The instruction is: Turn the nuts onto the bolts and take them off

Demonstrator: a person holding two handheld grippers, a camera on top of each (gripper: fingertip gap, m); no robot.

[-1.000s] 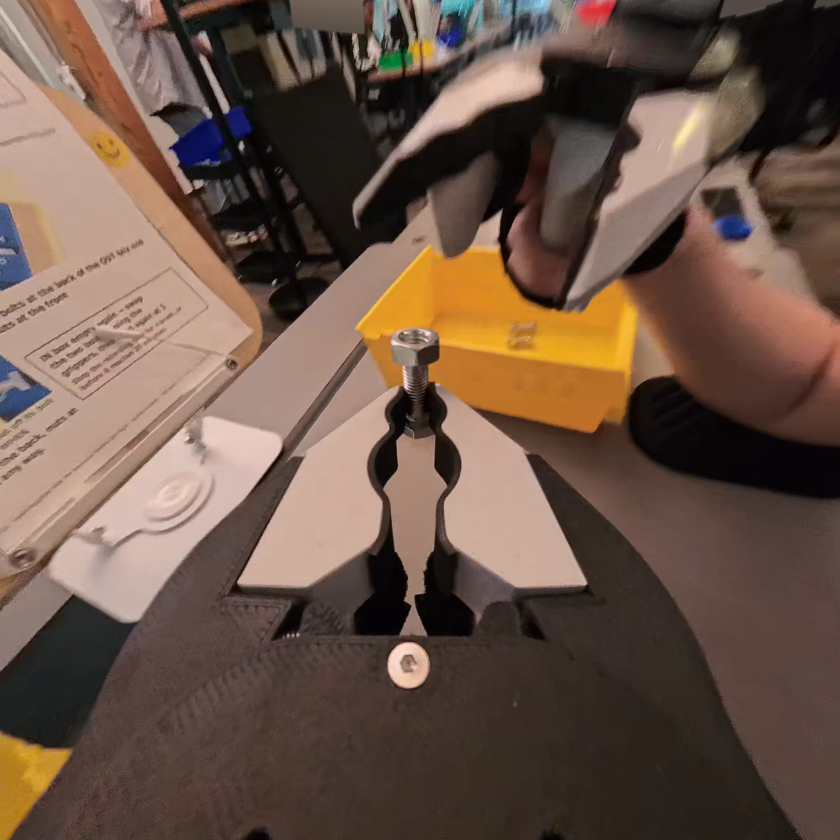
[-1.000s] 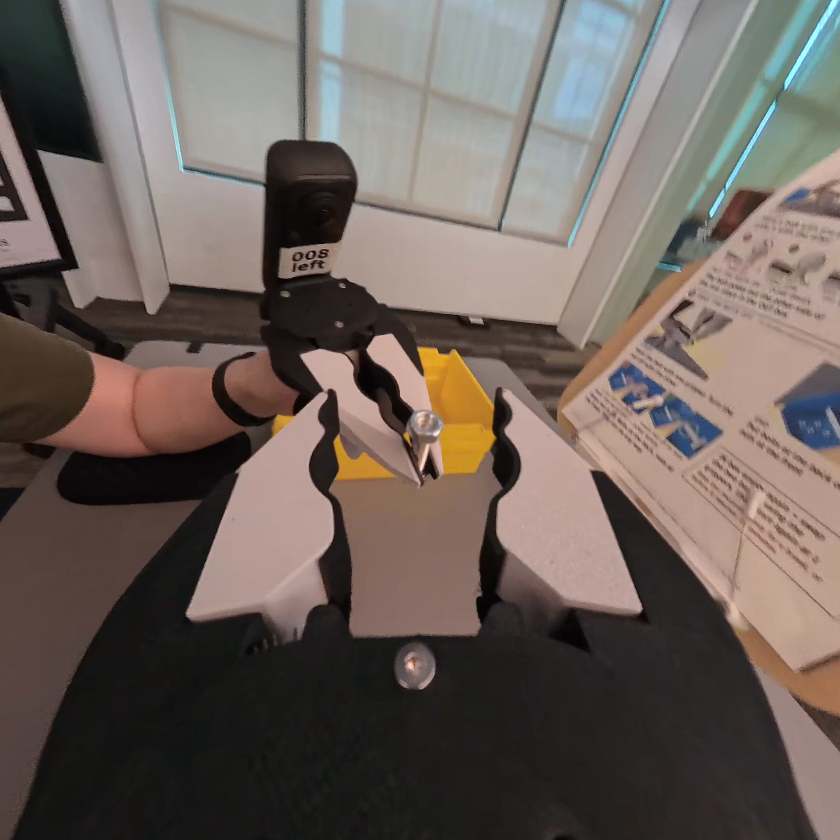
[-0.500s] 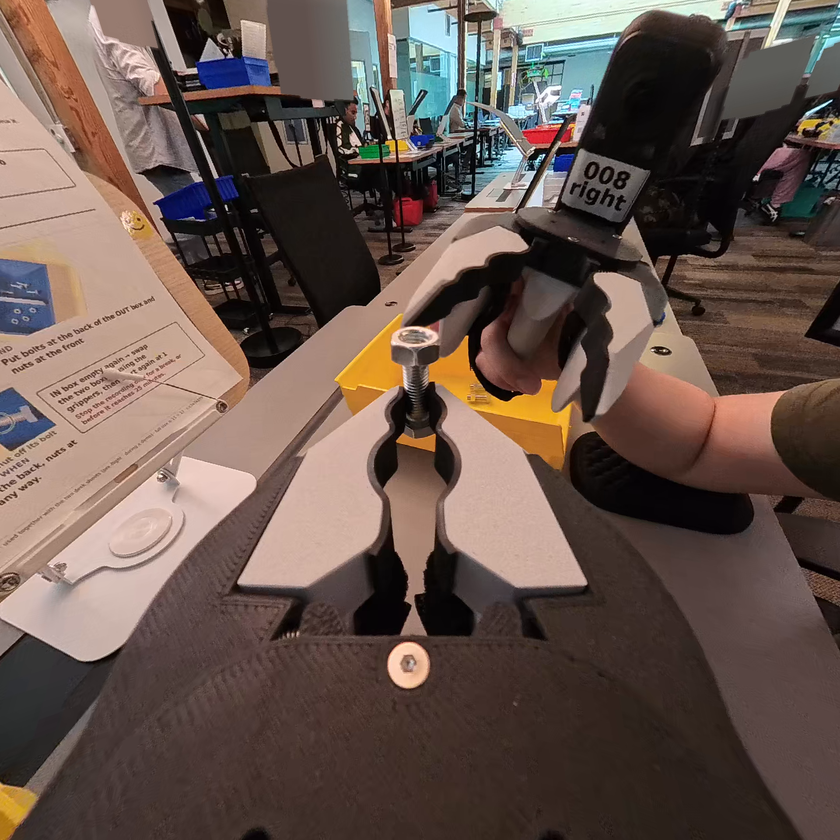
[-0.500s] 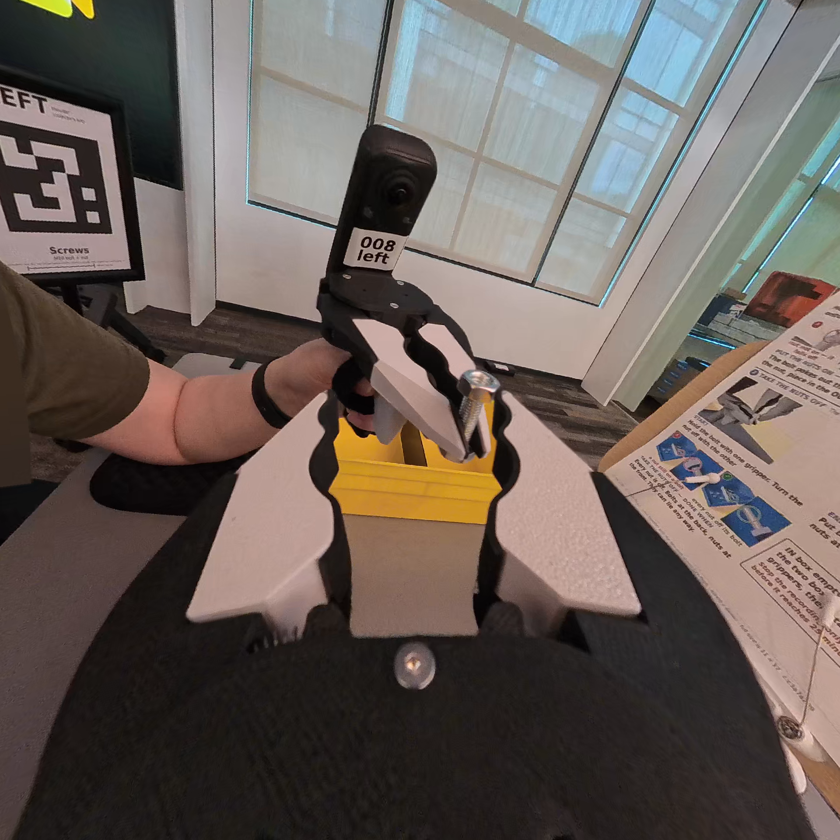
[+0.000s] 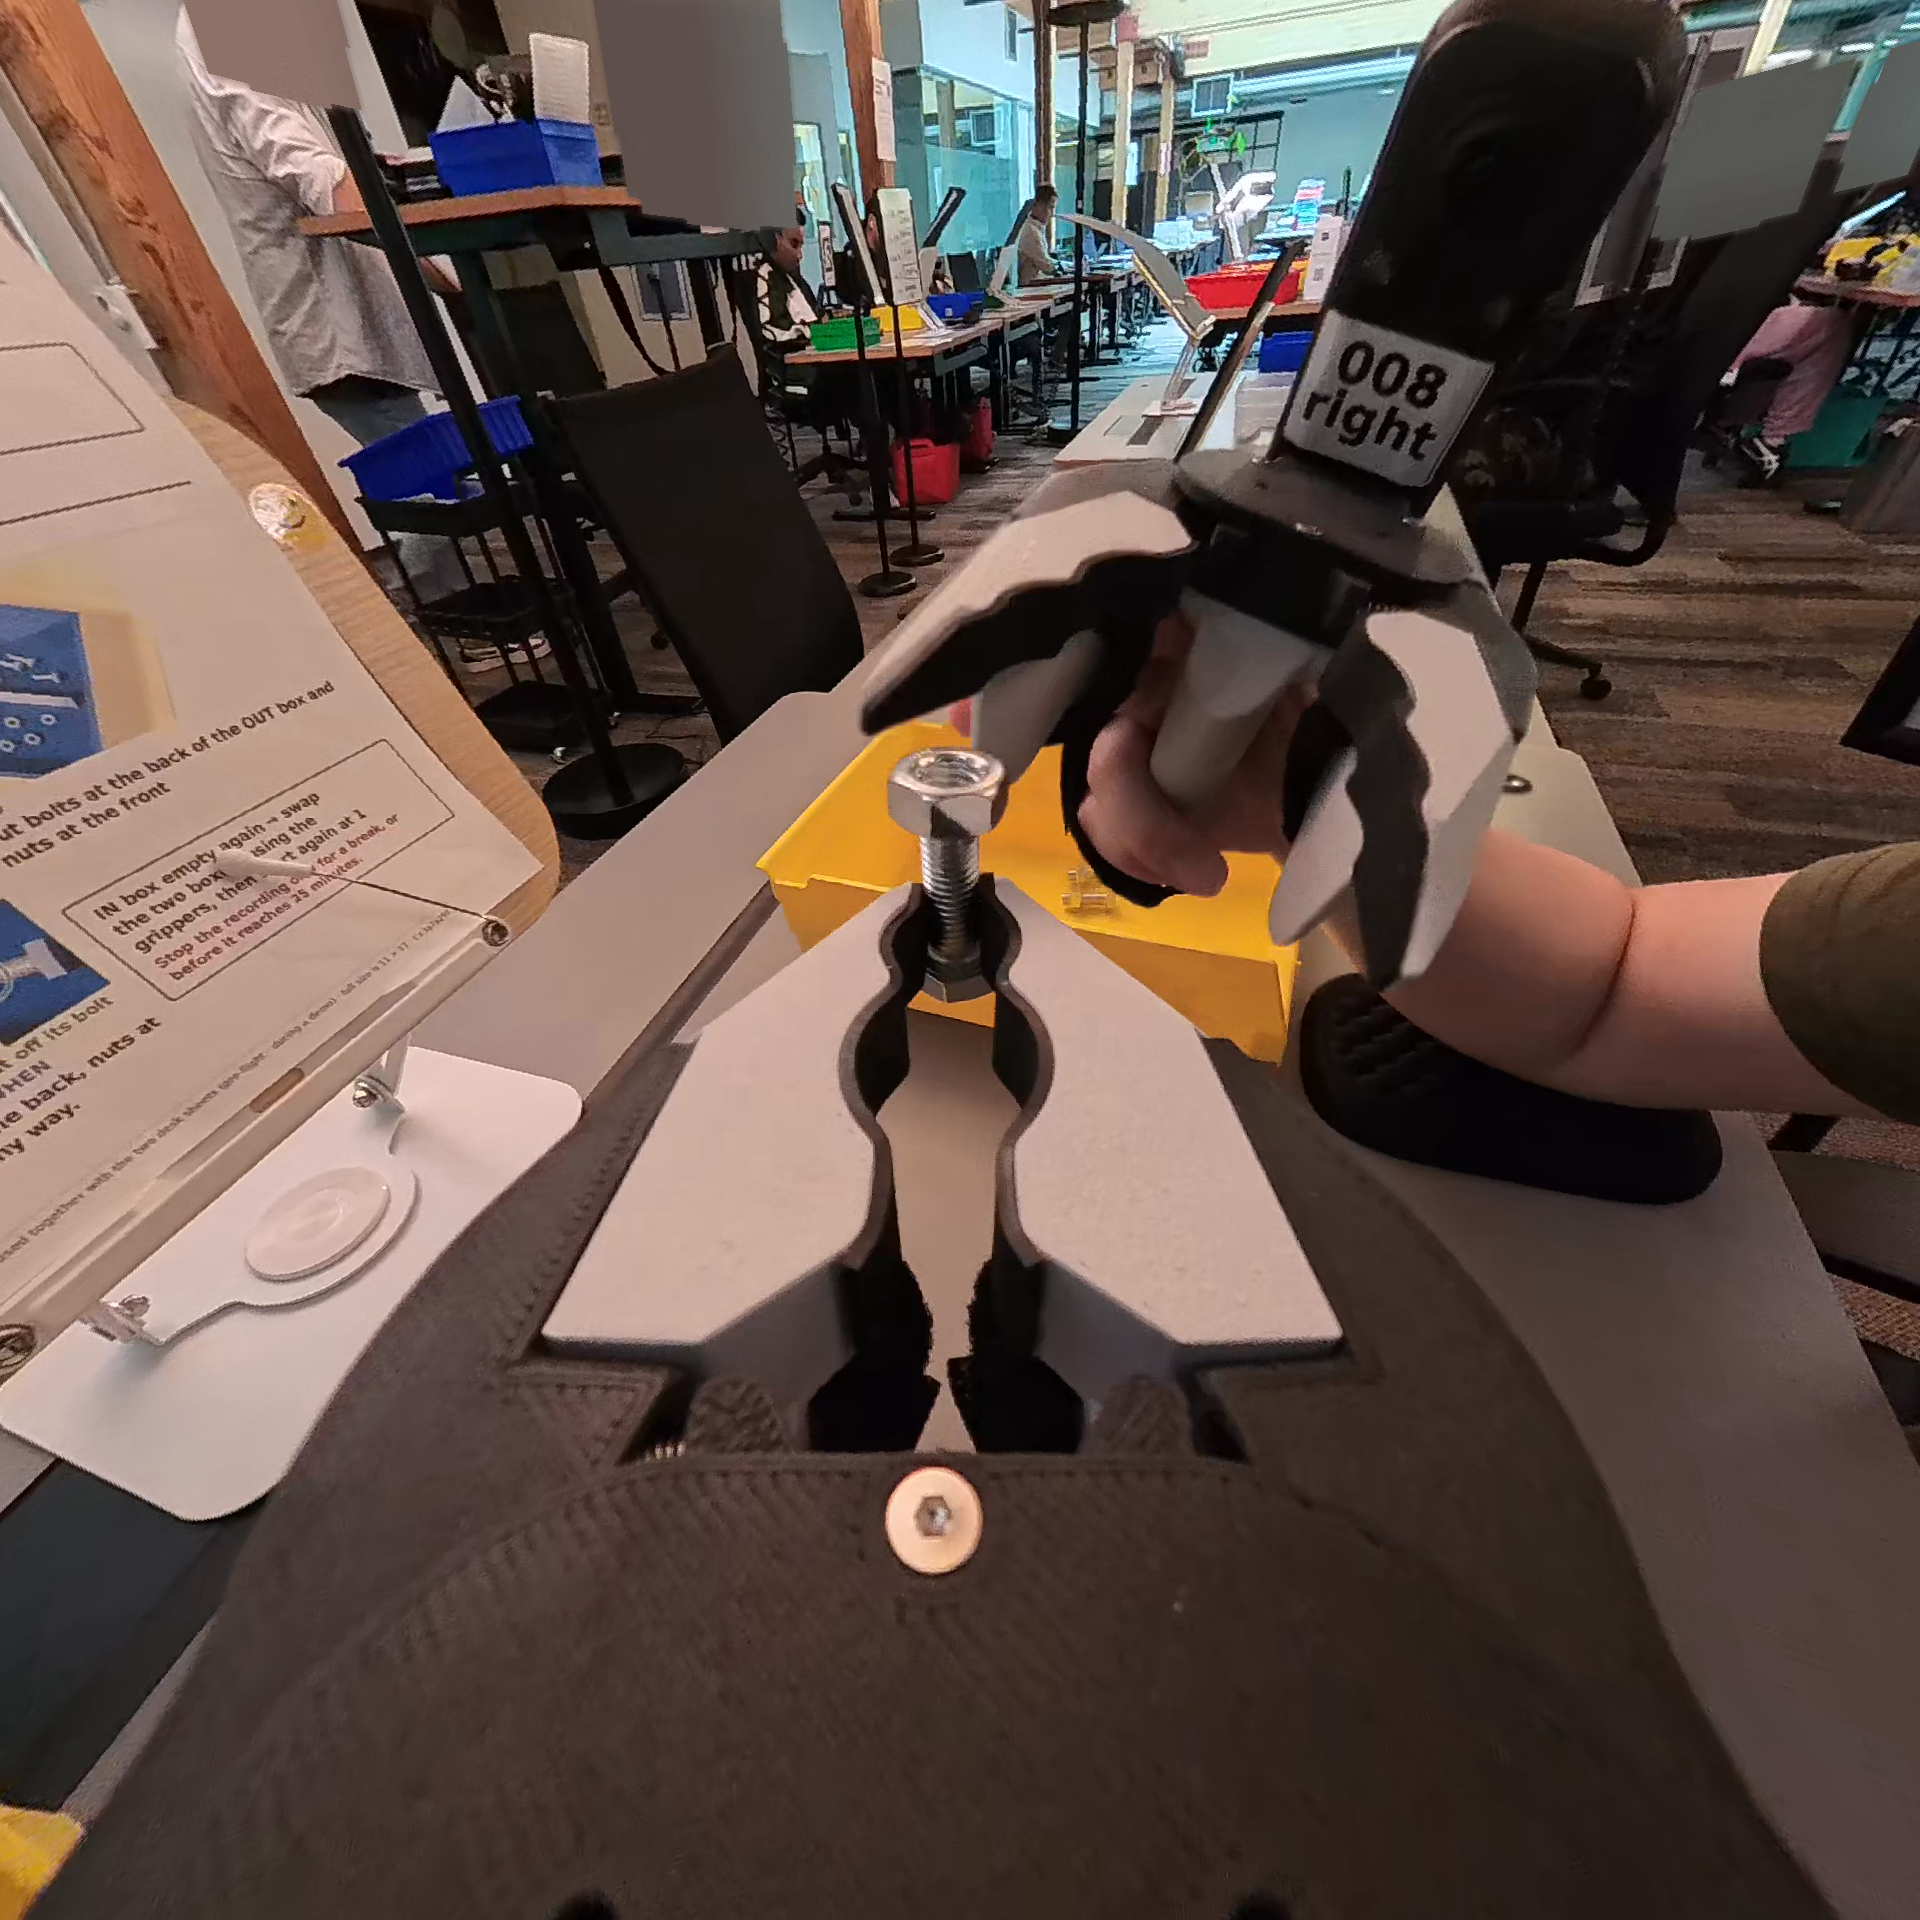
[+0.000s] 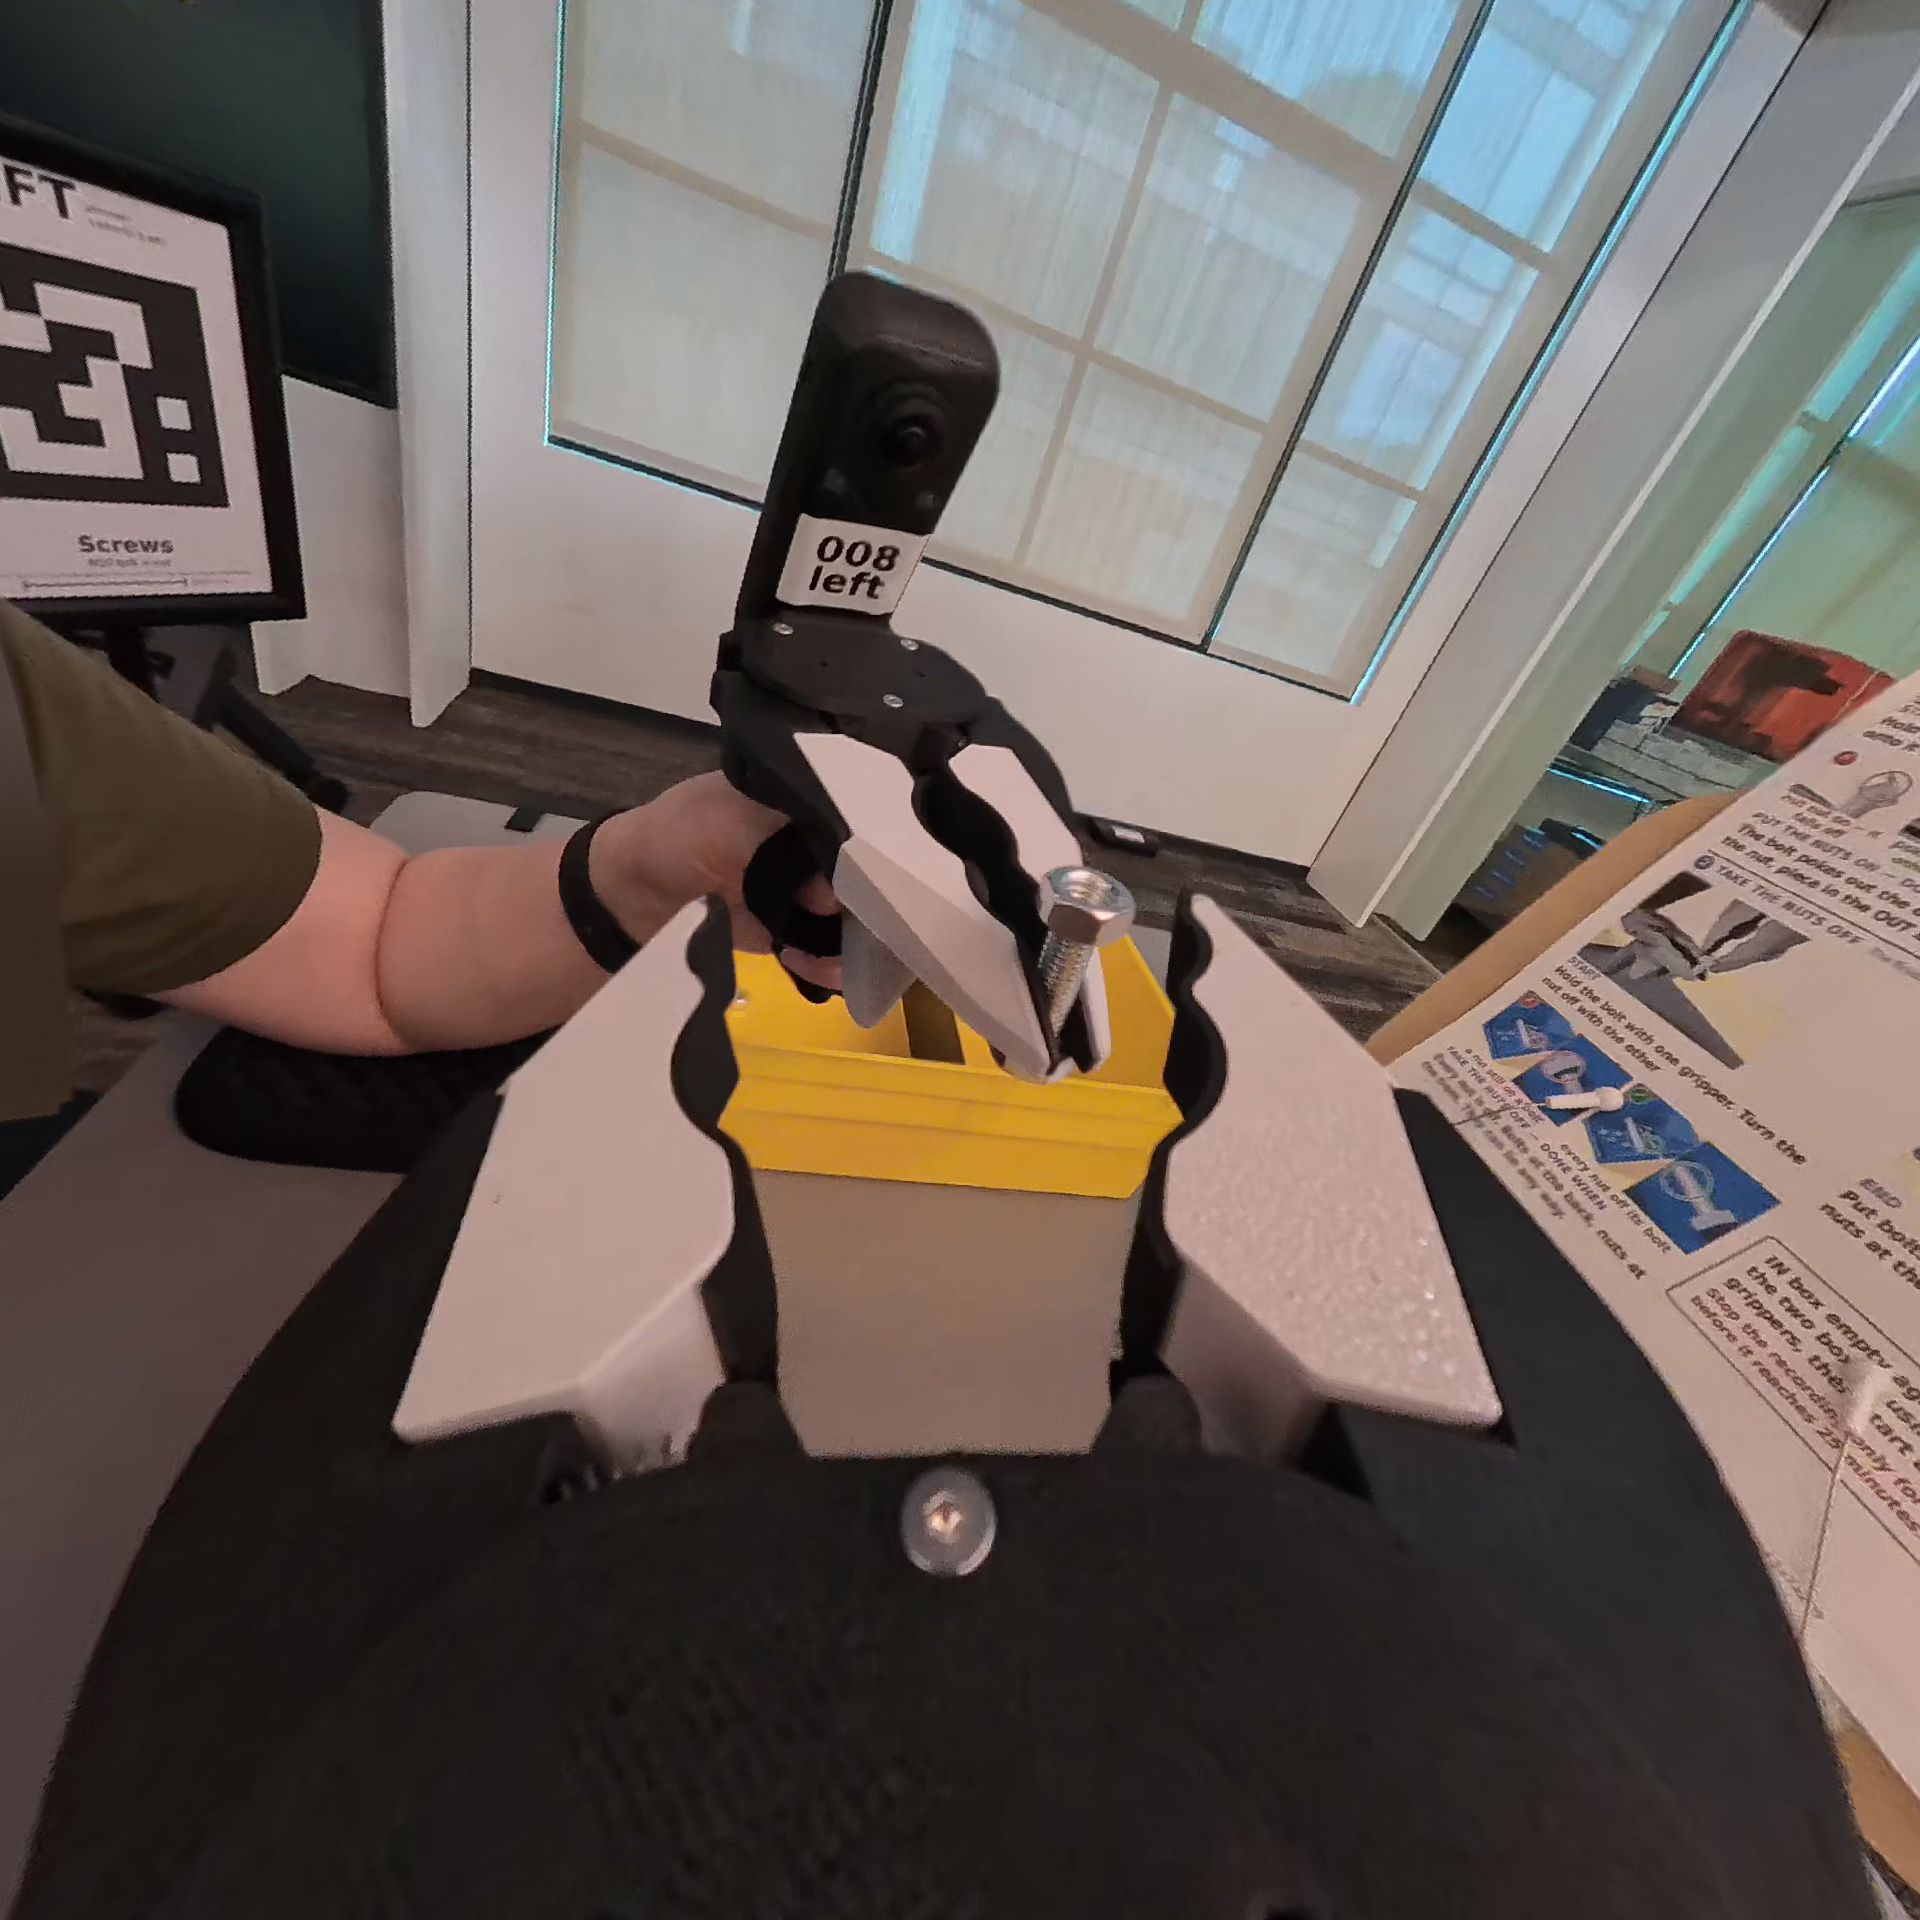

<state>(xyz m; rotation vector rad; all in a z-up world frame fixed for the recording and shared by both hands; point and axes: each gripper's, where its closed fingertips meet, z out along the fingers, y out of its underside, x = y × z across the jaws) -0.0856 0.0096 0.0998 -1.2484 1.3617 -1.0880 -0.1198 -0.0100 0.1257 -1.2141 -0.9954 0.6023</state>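
At the far left an instruction board point(image 5: 239, 790) is leaning on its white stand, and just beside it the left gripper point(image 5: 951, 971) is clamping the bolt point(image 5: 948, 894) low on its shank, near the head, holding it upright above the grey table point(image 5: 1621, 1351). The nut point(image 5: 945, 790) is sitting at the very top of the thread — only a turn or so on, as far as the view allows, though it is hard to say how deep the thread is engaging. Behind the bolt the yellow bin point(image 5: 1091, 935) is lying on the table with a small metal part point(image 5: 1086, 891) inside it. To the right, the right gripper point(image 6: 951, 1039) is hanging with its jaws spread wide and nothing between them, one finger reaching over the nut, apparently lining up to take hold of it.

The risks are lying in that approach. A finger striking the nut from the side could be tilting the bolt in its narrow grip or knocking it free into the bin. Closing on the hexagon's corners rather than its flats could let the jaws slip when turning — and if the nut is barely started, a skewed twist could be cross-threading it or popping it off.
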